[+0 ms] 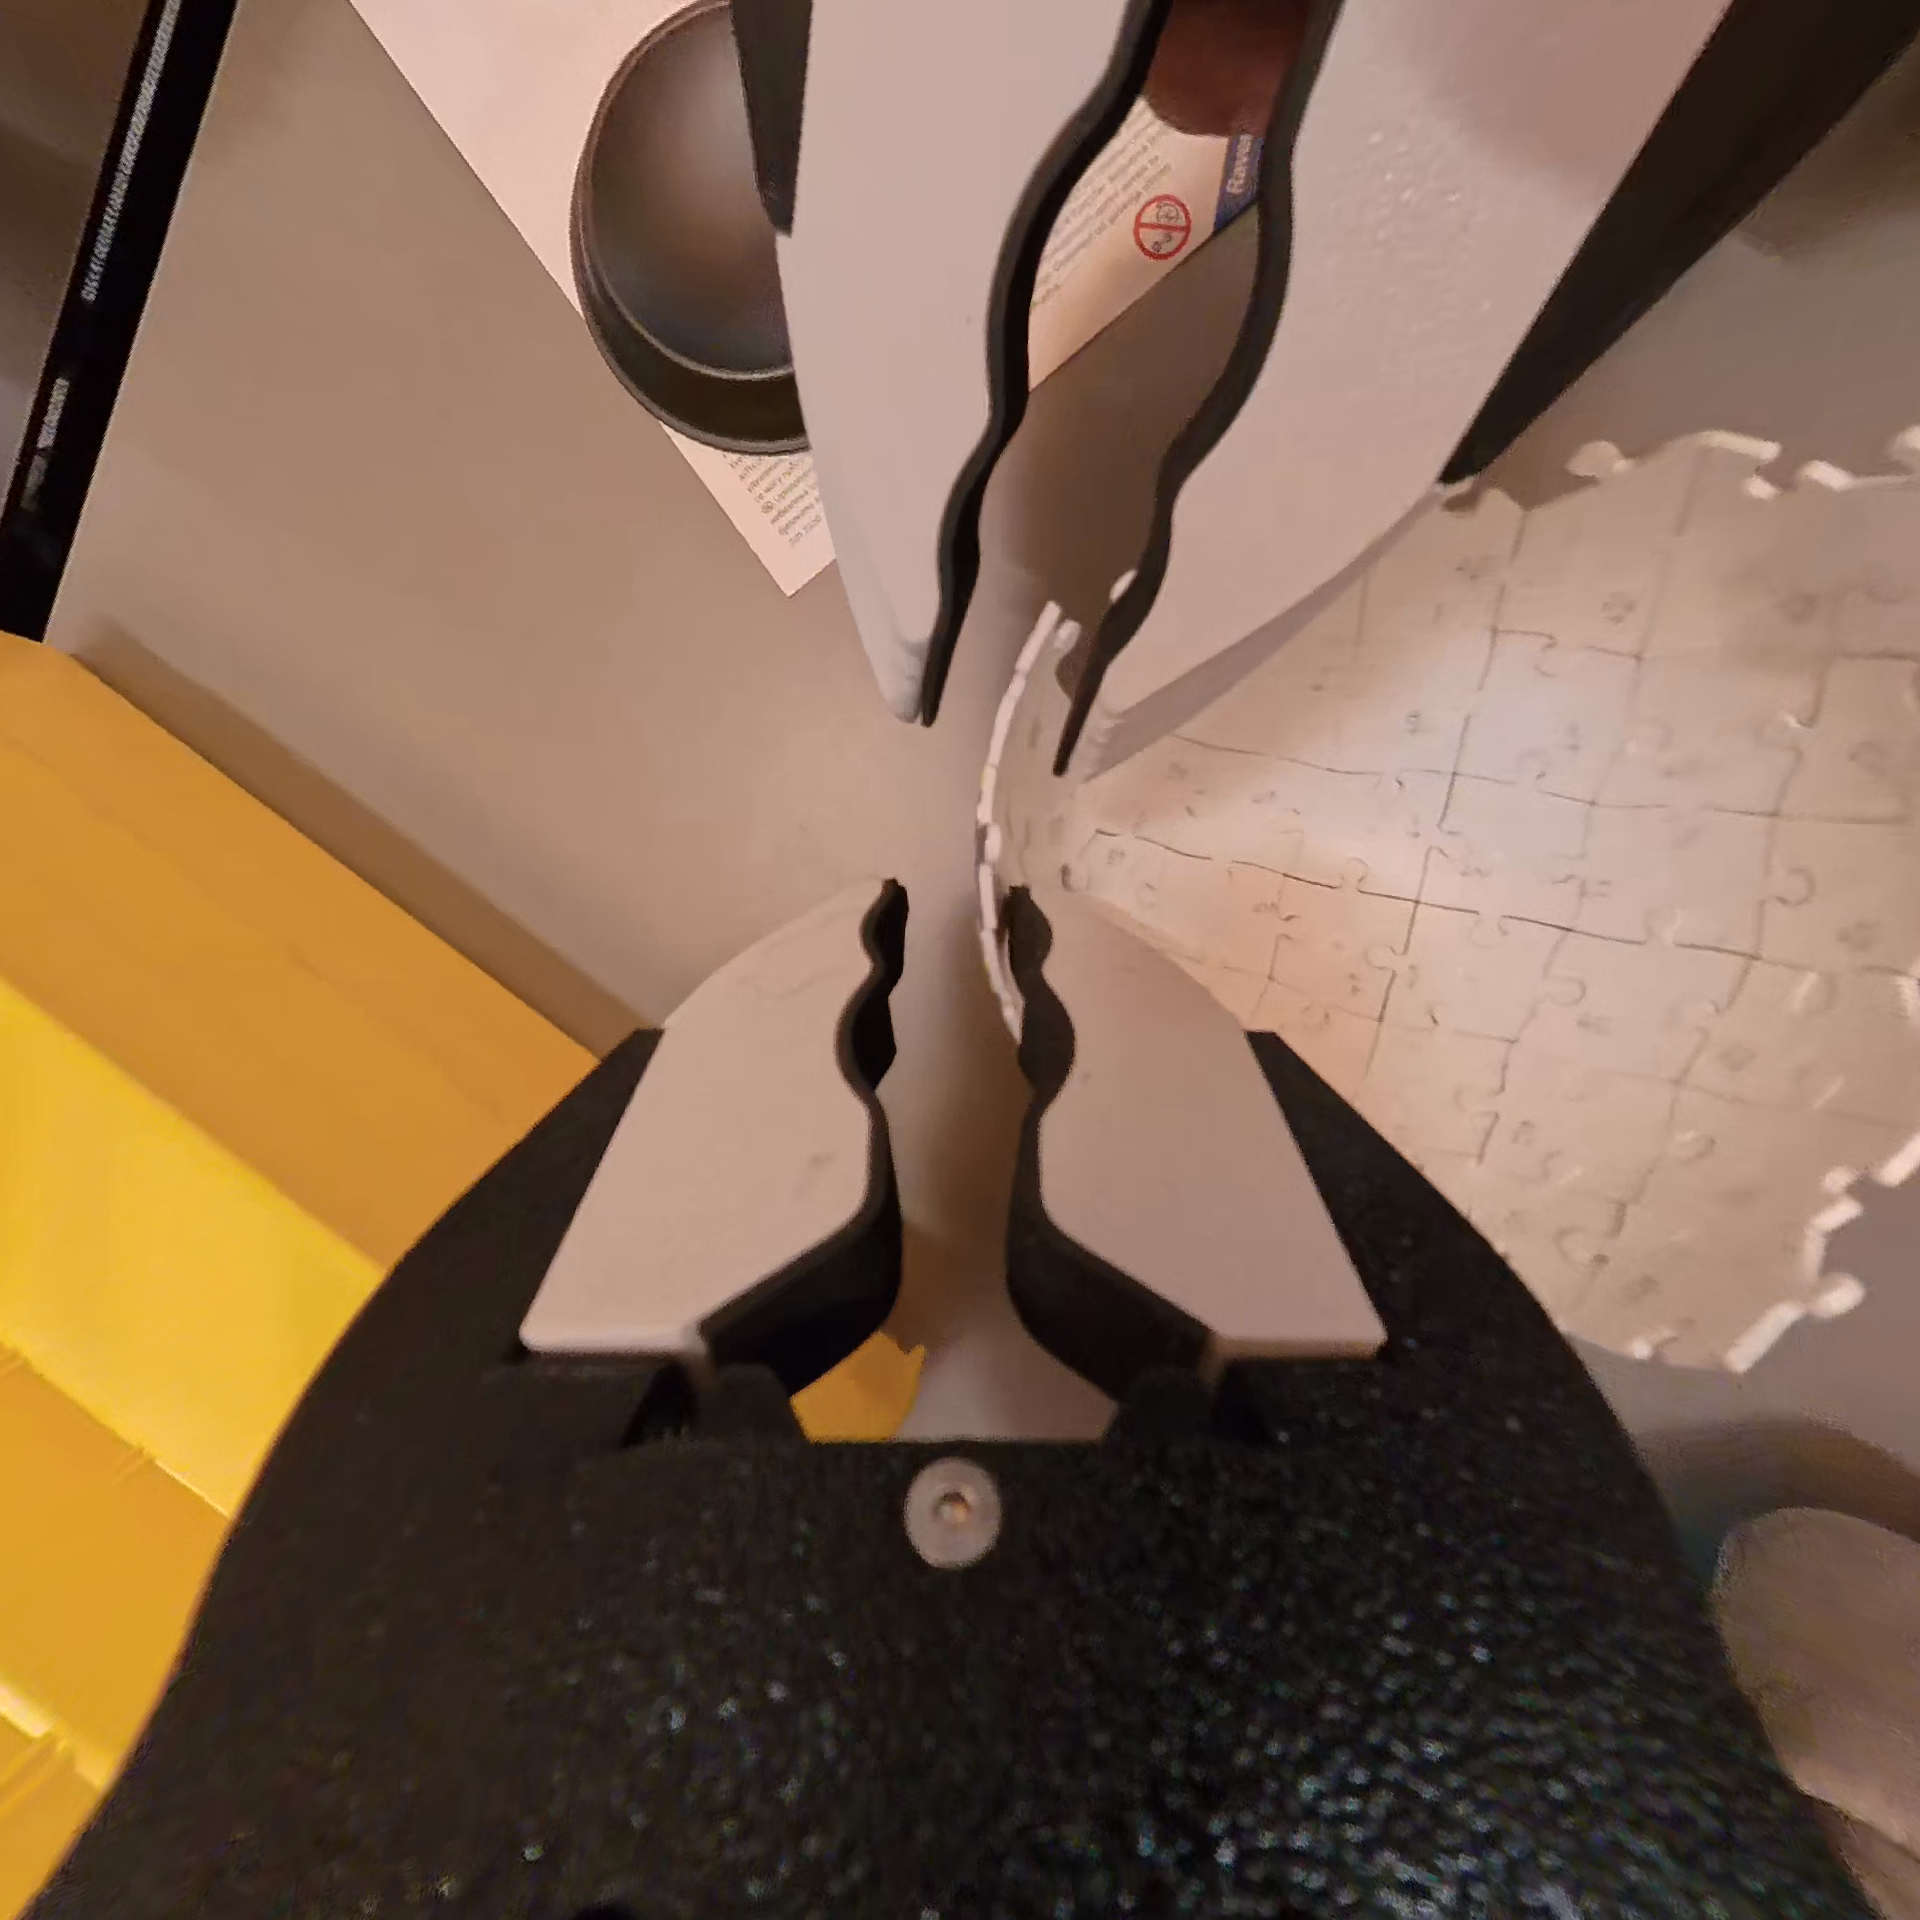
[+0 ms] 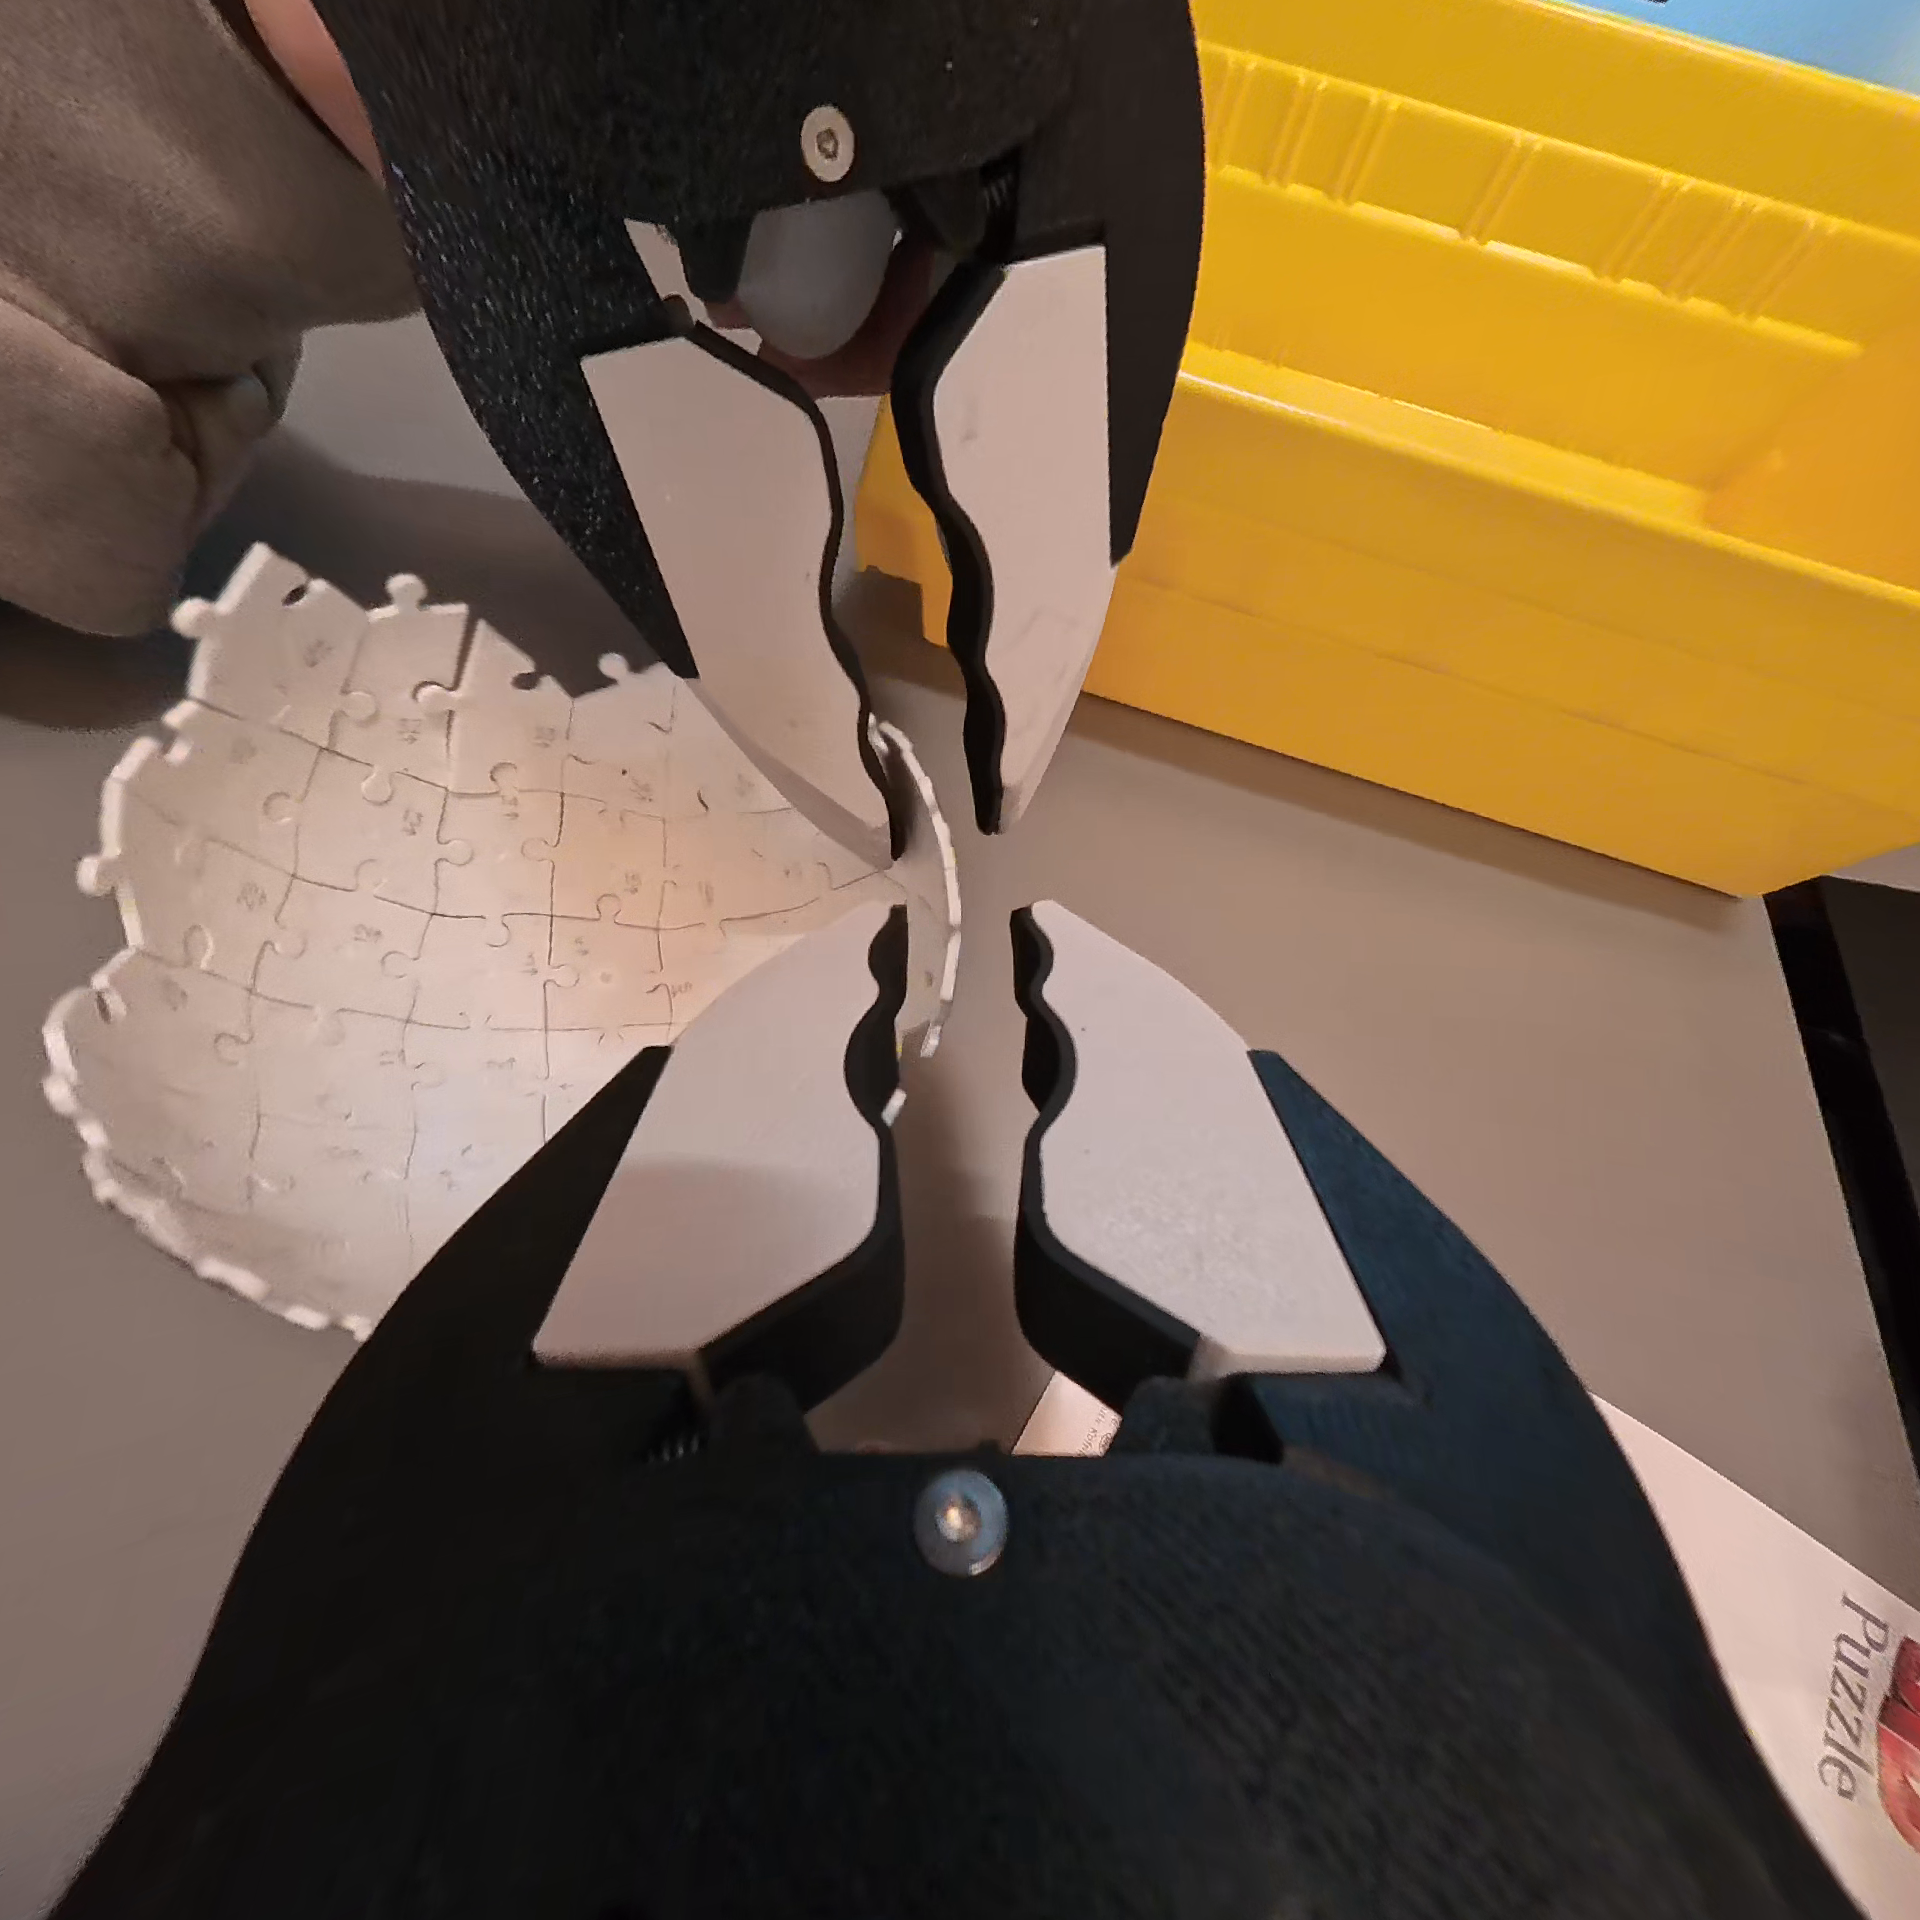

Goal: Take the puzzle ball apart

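Since the ball [image 2: 364,935] had been reduced to an open bowl of joined pieces, lay hollow-up on the table [image 2: 156,1507], with the bin [image 2: 1507,468] just beyond it. Faced left gripper [image 1: 956,904] and right gripper [image 2: 956,925] tip to tip at the ball's rim. Stood both sets of jaws released, rim between the fingers, nothing clamped. Judged as placed so for pinching adjoining rim pieces and parting them.

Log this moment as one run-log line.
stage: dismantling | puzzle ball shell: white inside up on table | left gripper: open at rim | right gripper: open at rim | yellow bin: beside
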A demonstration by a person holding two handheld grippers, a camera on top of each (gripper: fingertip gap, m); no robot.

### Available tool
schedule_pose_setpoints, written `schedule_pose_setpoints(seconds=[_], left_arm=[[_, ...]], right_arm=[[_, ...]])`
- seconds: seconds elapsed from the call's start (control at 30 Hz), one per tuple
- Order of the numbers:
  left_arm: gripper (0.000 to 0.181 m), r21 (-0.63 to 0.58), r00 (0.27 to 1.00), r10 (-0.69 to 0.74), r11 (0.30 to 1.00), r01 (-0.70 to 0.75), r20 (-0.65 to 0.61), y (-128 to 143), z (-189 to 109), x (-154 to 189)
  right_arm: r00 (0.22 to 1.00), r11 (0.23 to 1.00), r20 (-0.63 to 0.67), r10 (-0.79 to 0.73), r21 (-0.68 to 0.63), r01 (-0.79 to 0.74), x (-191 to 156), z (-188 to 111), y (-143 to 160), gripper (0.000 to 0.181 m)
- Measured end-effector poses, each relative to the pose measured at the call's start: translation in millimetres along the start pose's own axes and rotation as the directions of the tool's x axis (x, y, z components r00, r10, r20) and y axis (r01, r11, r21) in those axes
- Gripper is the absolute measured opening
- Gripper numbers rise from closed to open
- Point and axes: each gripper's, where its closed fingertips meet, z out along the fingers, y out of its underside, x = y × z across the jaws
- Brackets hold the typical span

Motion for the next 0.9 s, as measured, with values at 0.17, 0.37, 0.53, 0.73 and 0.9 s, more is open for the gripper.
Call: schedule_pose_setpoints(seconds=[0.17, 0.37, 0.53, 0.73, 0.9], left_arm=[[0.018, 0.008, 1.000, -0.018, 1.000, 0.018, -0.021, 0.2, -1.7, 4.2], [0.031, 0.058, 0.998, -0.066, 0.996, 0.066, 0.014, -2.1, -17.9, 6.6], [0.032, 0.167, 0.980, -0.183, 0.972, 0.168, 0.077, -2.2, -41.8, 12.7], [0.030, 0.014, 0.935, -0.312, 0.949, 0.315, 0.166, 37.7, -44.3, 27.3], [0.023, -0.027, 0.924, -0.377, 0.925, 0.380, 0.063, 42.0, -18.8, 36.8]], right_arm=[[1.000, 1.000, 0.016, -0.020, -0.004, 0.020, -4.9, 2.3, -1.3, 0.012], [0.999, 0.999, 0.017, -0.048, -0.019, 0.049, -9.1, 6.5, -3.2, 0.004], [0.997, 0.996, 0.011, -0.079, -0.050, 0.079, -11.9, 7.6, -2.5, 0.003], [0.997, 0.994, -0.001, -0.083, -0.065, 0.082, -11.3, 7.7, -2.9, 0.003], [0.996, 0.994, -0.013, -0.083, -0.075, 0.081, -10.4, 8.9, -2.4, 0.003]])
